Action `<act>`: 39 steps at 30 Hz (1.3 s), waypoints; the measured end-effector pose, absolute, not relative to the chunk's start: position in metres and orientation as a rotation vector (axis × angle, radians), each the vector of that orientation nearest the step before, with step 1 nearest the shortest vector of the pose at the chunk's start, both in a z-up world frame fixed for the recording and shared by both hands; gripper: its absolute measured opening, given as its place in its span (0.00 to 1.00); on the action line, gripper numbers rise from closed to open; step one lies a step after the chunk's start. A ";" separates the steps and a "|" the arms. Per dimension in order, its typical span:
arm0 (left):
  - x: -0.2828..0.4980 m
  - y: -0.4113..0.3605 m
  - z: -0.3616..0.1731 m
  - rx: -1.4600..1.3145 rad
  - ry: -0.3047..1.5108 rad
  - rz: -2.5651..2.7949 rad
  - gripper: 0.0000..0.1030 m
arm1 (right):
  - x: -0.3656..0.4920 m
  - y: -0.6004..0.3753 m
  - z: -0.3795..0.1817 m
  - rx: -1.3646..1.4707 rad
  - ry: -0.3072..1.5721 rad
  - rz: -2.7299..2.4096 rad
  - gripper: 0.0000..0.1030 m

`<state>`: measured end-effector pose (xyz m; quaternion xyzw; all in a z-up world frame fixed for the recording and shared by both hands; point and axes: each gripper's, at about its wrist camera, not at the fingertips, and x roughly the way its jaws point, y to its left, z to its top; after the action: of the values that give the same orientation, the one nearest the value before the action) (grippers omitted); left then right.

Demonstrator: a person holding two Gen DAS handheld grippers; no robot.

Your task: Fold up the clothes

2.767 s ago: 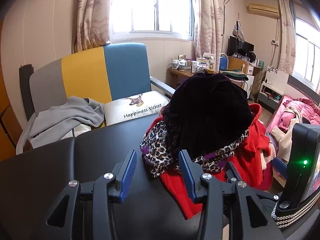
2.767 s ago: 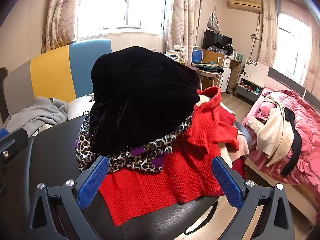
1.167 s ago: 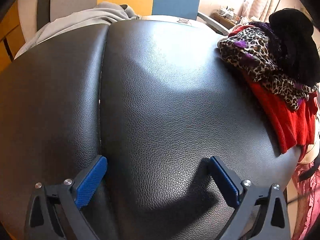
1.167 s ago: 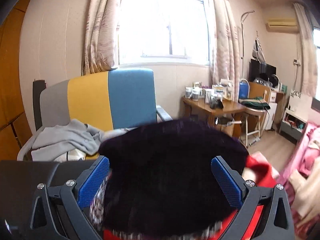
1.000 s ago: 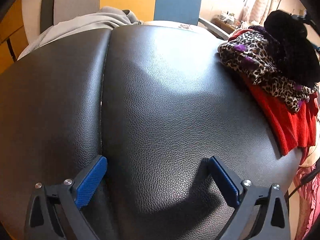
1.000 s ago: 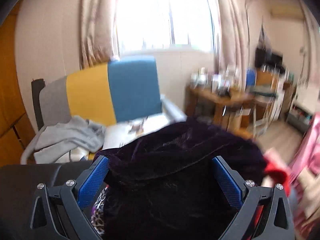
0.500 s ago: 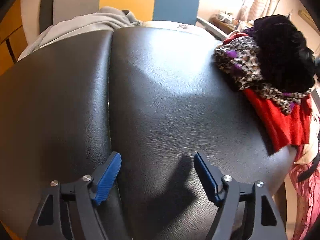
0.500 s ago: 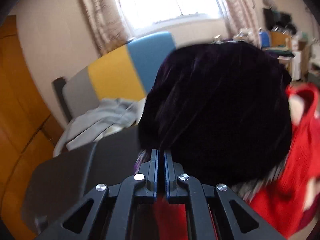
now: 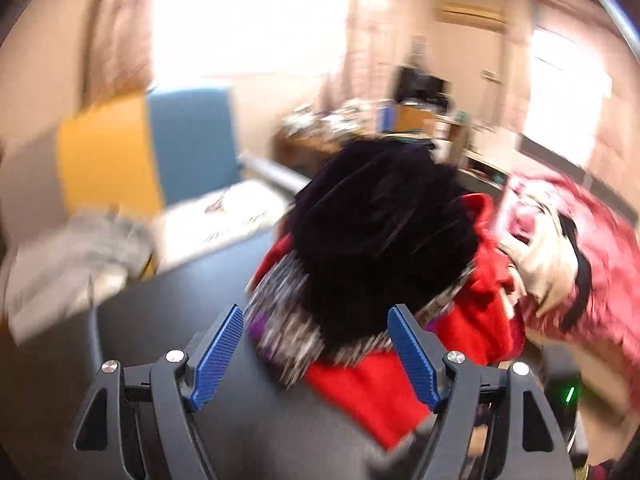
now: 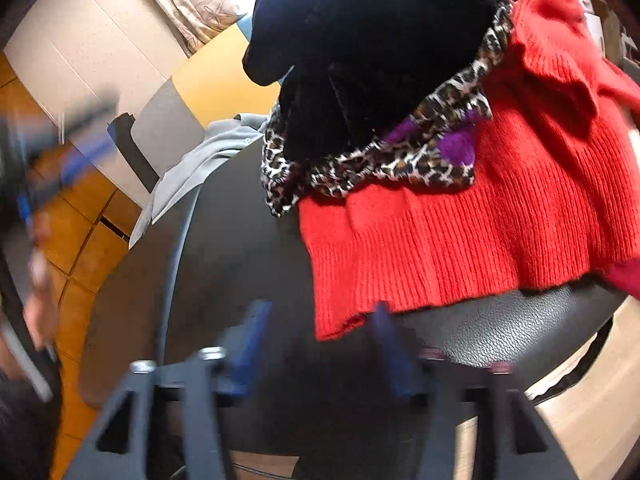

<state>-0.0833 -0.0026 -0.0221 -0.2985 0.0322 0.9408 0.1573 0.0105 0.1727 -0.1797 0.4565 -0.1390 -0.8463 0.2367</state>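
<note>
Both tools stood spread and empty — left tool (image 9: 316,350), right tool (image 10: 316,346). We judged it best to pinch only the black velvet garment (image 9: 380,236) atop the pile — not the leopard-print piece (image 10: 380,160) beneath.

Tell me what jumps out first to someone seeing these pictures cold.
The heap of clothes on the black padded table: a black velvet garment on top, a leopard-print piece under it, and a bright red knit sweater at the bottom, spreading to the table's near edge. Both the left hand-held gripper and the right hand-held gripper point at it, open and empty.
</note>
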 end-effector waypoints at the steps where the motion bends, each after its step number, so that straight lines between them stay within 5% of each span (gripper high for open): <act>1: -0.096 0.010 -0.018 -0.840 0.124 2.672 0.75 | 0.010 0.171 -0.180 1.255 -0.380 -2.312 0.63; 5: -0.138 0.044 -0.024 -0.882 0.207 2.616 0.75 | 0.012 0.163 -0.184 1.266 -0.378 -2.279 0.84; 13: -0.198 0.076 -0.045 -0.972 0.361 2.647 0.74 | 0.006 0.152 -0.199 1.344 -0.346 -2.223 0.92; 15: -0.212 0.082 -0.057 -1.020 0.424 2.653 0.62 | 0.005 0.151 -0.205 1.343 -0.364 -2.216 0.94; 16: -0.219 0.085 -0.062 -1.044 0.455 2.654 0.41 | 0.005 0.151 -0.205 1.335 -0.373 -2.222 0.94; 17: -0.224 0.083 -0.066 -1.082 0.385 2.620 0.17 | 0.005 0.152 -0.205 1.327 -0.381 -2.228 0.95; 20: -0.225 0.063 -0.059 -1.094 0.161 2.615 0.10 | 0.005 0.150 -0.206 1.309 -0.360 -2.248 0.98; 28: -0.156 -0.046 0.000 -0.850 -0.325 2.683 0.07 | 0.019 0.119 -0.211 1.286 -0.043 -2.374 1.00; 39: 0.012 -0.229 -0.050 -1.018 -0.482 2.949 0.07 | 0.020 0.105 -0.207 1.324 0.018 -2.436 1.00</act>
<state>0.0116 -0.2291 -0.0499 -0.3225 -0.1526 0.9341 -0.0074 0.0205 0.1051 -0.2066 0.4695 0.0063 -0.8636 0.1837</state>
